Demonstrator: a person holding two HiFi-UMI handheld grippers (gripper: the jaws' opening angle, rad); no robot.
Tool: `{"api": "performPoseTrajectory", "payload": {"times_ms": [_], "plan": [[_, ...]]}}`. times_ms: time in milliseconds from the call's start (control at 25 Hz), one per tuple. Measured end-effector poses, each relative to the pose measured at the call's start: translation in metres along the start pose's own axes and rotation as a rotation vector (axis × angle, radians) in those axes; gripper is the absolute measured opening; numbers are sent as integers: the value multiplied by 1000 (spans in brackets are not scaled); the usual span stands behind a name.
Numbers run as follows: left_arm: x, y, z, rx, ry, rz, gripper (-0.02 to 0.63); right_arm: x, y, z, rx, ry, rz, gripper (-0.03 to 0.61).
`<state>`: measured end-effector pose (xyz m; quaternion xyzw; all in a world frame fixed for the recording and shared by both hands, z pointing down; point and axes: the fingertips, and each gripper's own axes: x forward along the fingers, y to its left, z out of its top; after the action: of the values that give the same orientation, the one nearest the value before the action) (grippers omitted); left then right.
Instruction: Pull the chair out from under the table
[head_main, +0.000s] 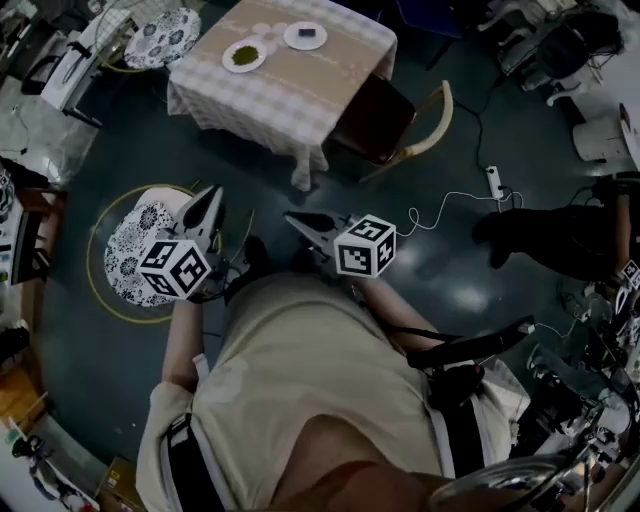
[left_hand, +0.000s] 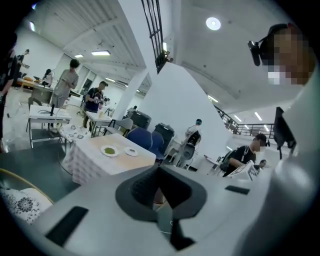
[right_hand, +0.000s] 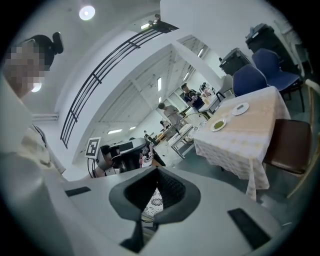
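Dark workshop floor; chair at one o'clock, seat partly under the clothed tabletop.
Left gripper and right gripper, jaws closed on nothing, are well apart from it. Chair looks stiff, fairly light; curved backrest seems the best hold.

The chair, with a dark brown seat and a pale, curved wooden back, stood upright on the floor. Its seat was pushed in against the checked cloth that hung from one side of the tabletop. It was well ahead of the fingers of the right gripper, further still from the left gripper, and touched by neither.
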<state>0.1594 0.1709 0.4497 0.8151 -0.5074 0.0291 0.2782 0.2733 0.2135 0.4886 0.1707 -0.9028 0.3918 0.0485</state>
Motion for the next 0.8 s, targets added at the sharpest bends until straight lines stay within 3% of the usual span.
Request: {"api": "performPoseTrajectory", "payload": {"times_ms": [120, 320, 520, 800], "plan": [[17, -26, 1, 21, 4, -30, 8, -15, -7, 2, 8, -15, -7, 9], [31, -45, -3, -40, 10, -36, 8, -28, -15, 4, 16, -21, -5, 10], [26, -29, 10, -82, -40, 62, 8, -26, -19, -1, 41, 10, -3, 9], [42, -25, 4, -64, 13, 35, 8, -13, -25, -10, 9, 104, -10, 9]]}}
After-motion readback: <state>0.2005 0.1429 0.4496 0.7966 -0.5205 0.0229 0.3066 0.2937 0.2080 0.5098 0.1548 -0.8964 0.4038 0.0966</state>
